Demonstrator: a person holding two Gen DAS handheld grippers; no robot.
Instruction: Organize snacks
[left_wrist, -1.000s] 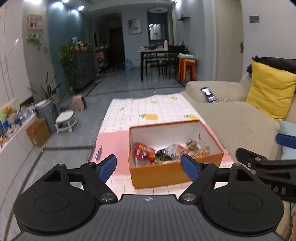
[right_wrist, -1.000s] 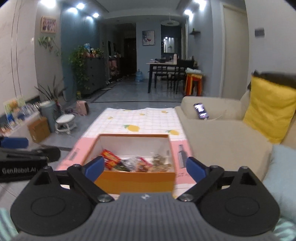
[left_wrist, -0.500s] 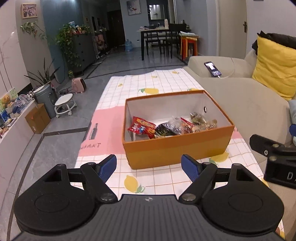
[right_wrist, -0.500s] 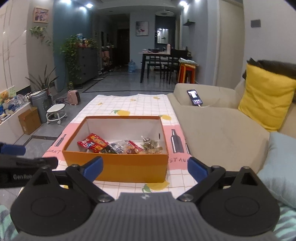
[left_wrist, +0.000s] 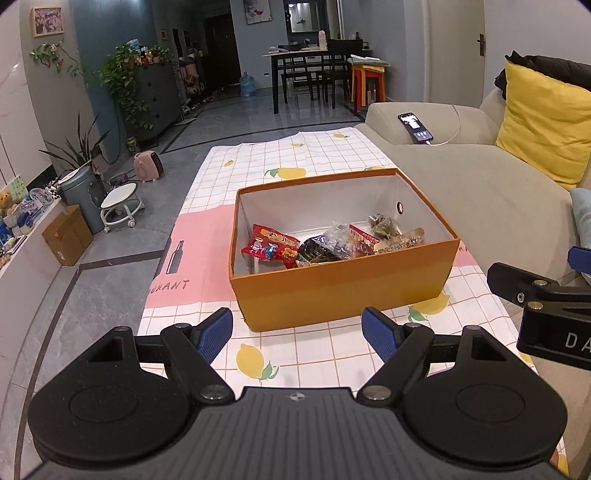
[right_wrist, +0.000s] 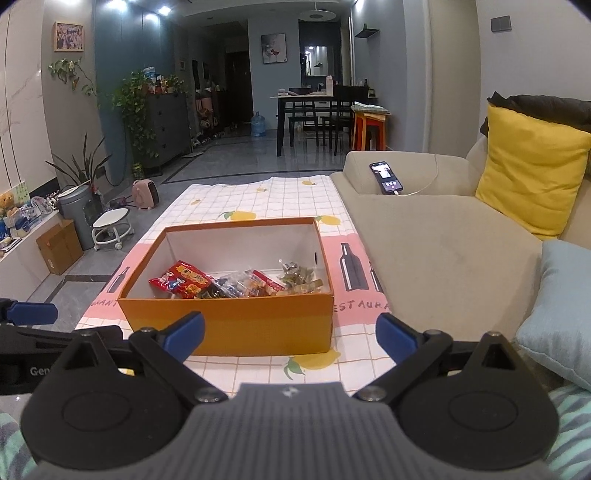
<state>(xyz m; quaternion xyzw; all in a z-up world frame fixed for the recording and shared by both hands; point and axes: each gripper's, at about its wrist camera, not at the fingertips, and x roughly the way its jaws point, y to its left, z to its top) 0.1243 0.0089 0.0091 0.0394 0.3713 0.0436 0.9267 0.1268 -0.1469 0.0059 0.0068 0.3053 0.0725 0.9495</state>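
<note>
Left wrist view: the open orange cardboard box (left_wrist: 343, 284) sits on the table under a lemon-print checked tablecloth (left_wrist: 306, 354), holding a red snack packet (left_wrist: 271, 246) and other wrapped snacks along its near wall. Left tool (left_wrist: 297, 334) hangs near the box, blue pads apart, empty. Right tool (right_wrist: 290, 334) likewise stands wide apart, empty.
</note>
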